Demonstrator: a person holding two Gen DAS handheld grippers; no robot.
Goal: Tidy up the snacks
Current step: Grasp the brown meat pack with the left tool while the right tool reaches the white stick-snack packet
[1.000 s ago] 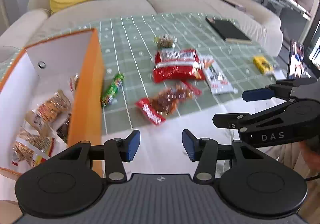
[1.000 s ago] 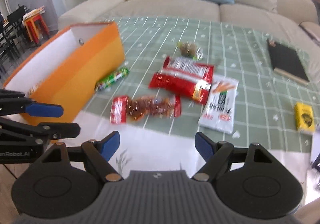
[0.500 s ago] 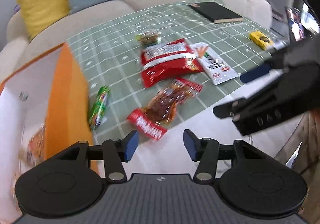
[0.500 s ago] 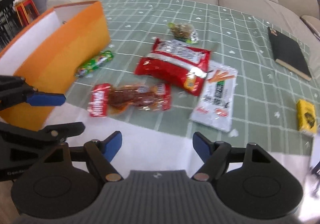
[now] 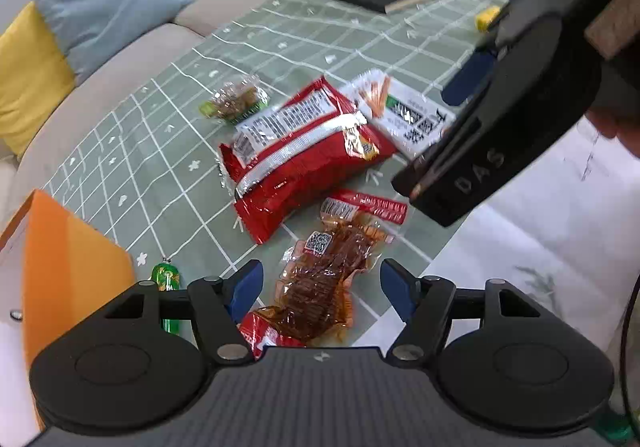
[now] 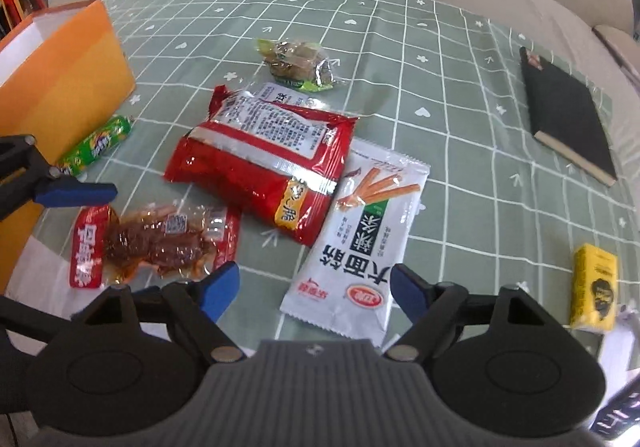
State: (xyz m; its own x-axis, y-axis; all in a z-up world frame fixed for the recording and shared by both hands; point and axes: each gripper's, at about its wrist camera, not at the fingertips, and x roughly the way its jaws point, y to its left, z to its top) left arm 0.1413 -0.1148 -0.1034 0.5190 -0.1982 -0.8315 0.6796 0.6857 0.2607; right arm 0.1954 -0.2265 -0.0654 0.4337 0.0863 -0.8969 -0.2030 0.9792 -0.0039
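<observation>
both tools apart: left tool (image 5: pixel 321 289) over clear meat packet (image 5: pixel 320 283), right tool (image 6: pixel 314 287) over white pouch (image 6: pixel 356 247)

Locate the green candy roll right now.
Right wrist view, left side: the green candy roll lies on the tablecloth beside the orange box, left of the big red bag.

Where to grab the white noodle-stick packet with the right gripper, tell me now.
Grip the white packet by its near short sealed edge, coming from above with the open right gripper. It lies flat on the tablecloth, and its left side abuts, perhaps tucks under, the big red bag. The near end looks free and thin enough to pinch.
</observation>
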